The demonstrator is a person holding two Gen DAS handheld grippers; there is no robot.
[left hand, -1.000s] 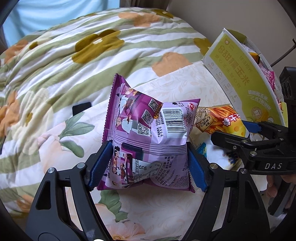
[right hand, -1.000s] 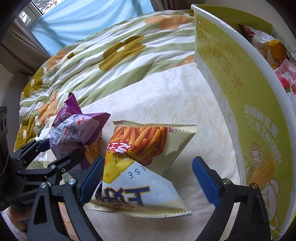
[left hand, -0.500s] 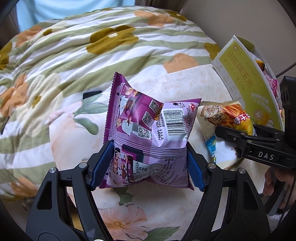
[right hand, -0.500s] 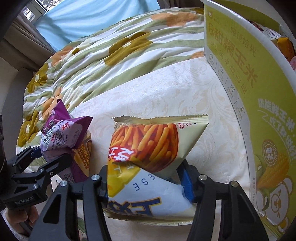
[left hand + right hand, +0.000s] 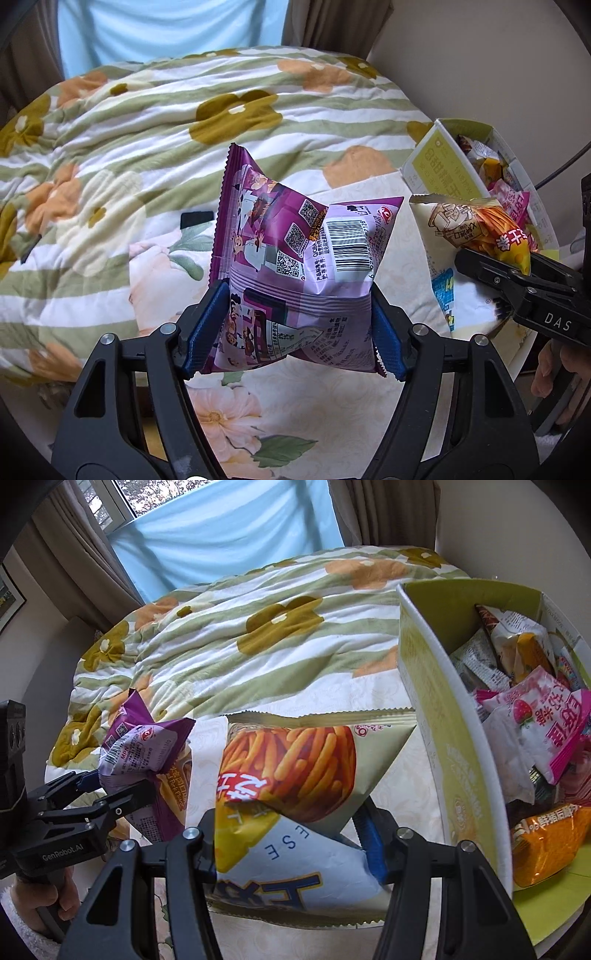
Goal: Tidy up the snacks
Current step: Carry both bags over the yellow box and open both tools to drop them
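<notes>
My left gripper [image 5: 295, 328] is shut on a purple snack bag [image 5: 303, 266] and holds it up above the bed; the bag also shows in the right wrist view [image 5: 144, 753]. My right gripper [image 5: 291, 845] is shut on a cheese-stick snack bag [image 5: 295, 775], orange and cream, lifted beside the yellow-green box [image 5: 436, 709]. That bag also shows in the left wrist view [image 5: 476, 236]. The box holds several snack packets, among them a pink strawberry one [image 5: 543, 716] and an orange one [image 5: 546, 845].
A green-striped flowered quilt [image 5: 166, 122] covers the bed behind. A cream cloth [image 5: 373, 686] lies under the box. A small black object [image 5: 197, 219] rests on the bedding left of the purple bag. A wall [image 5: 498, 66] rises behind the box.
My right gripper closed on the cheese-stick bag and lifted it up beside the box. My left gripper rose with the purple bag.
</notes>
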